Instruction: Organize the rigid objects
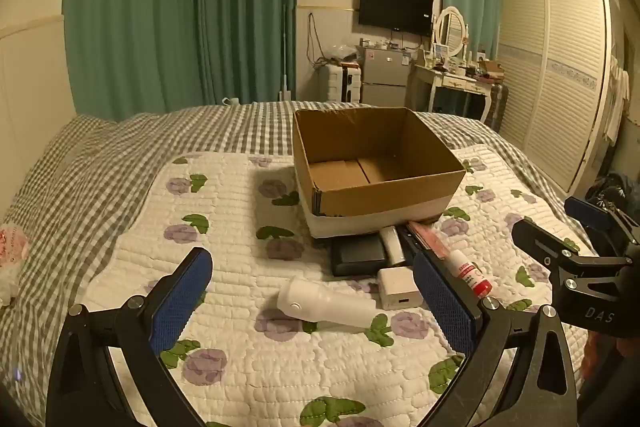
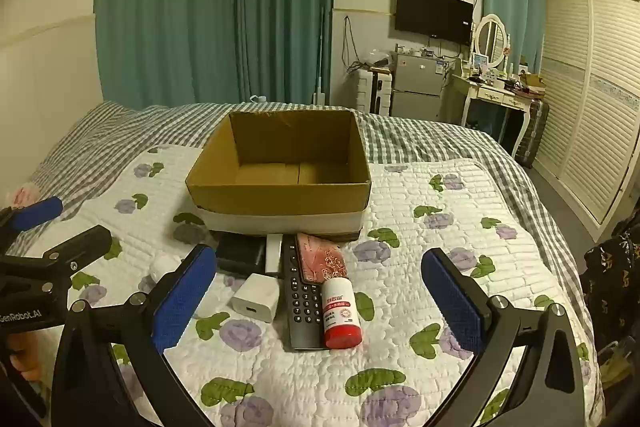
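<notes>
- An open cardboard box (image 2: 280, 167) stands on a floral quilted pad (image 2: 420, 367) spread over a checked bedcover (image 1: 80, 167); it serves as the landmark here.
- Just in front of the box lie a black case (image 2: 240, 253), a slim white block (image 2: 274, 253), a black remote control (image 2: 298, 299) and a pink patterned pouch (image 2: 322, 257).
- A white bottle with a red cap (image 2: 340, 315) lies beside the remote, in front of the box.
- A white charger cube (image 2: 256, 297) and a white handheld device (image 1: 324, 301) lie further forward from the box.
- The left gripper (image 1: 316, 307) hovers before the box, jaws spread wide, holding nothing.
- The right gripper (image 2: 318, 301) likewise hangs with jaws wide apart, empty.
</notes>
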The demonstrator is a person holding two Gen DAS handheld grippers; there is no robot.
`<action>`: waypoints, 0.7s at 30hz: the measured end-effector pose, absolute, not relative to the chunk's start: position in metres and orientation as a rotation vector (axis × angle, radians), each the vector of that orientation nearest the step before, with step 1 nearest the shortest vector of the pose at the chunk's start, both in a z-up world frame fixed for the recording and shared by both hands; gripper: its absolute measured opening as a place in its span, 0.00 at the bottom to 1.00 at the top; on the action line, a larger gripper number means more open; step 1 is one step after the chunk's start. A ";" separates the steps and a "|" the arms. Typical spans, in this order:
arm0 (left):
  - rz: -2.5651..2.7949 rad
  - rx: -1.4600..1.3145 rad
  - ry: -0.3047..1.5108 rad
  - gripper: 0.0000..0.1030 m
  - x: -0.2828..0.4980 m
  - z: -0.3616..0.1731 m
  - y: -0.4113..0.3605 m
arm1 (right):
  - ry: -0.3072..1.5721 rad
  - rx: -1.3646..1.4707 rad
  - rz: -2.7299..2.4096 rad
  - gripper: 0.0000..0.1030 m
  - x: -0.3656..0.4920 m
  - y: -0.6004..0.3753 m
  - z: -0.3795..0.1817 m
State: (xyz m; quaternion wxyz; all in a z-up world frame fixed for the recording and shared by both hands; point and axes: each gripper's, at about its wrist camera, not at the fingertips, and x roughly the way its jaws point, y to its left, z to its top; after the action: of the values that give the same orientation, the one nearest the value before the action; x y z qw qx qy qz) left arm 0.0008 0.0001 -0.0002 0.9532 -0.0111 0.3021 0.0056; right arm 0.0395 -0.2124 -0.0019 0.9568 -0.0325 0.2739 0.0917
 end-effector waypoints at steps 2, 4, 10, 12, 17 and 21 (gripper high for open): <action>0.017 -0.014 0.601 1.00 0.000 0.000 -0.001 | 0.552 -0.070 0.186 1.00 0.040 -0.212 -0.002; 0.013 -0.017 0.599 1.00 0.000 0.000 0.000 | 0.555 -0.070 0.185 1.00 0.040 -0.211 -0.002; 0.016 -0.019 0.595 1.00 0.000 -0.002 0.001 | 0.559 -0.068 0.188 1.00 0.040 -0.212 -0.004; 0.018 -0.018 0.594 1.00 0.000 -0.001 0.001 | 0.559 -0.068 0.189 1.00 0.040 -0.211 -0.003; 0.021 -0.015 0.592 1.00 -0.001 0.000 0.002 | 0.568 -0.070 0.187 1.00 0.040 -0.211 -0.005; 0.027 -0.010 0.590 1.00 0.000 -0.001 0.003 | 0.574 -0.068 0.186 1.00 0.042 -0.211 -0.008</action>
State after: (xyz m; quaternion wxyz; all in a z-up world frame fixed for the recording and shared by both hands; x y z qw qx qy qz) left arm 0.0000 0.0035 -0.0013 0.9567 -0.0050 0.2906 0.0133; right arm 0.0424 -0.2105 -0.0077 0.9543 -0.0334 0.2826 0.0917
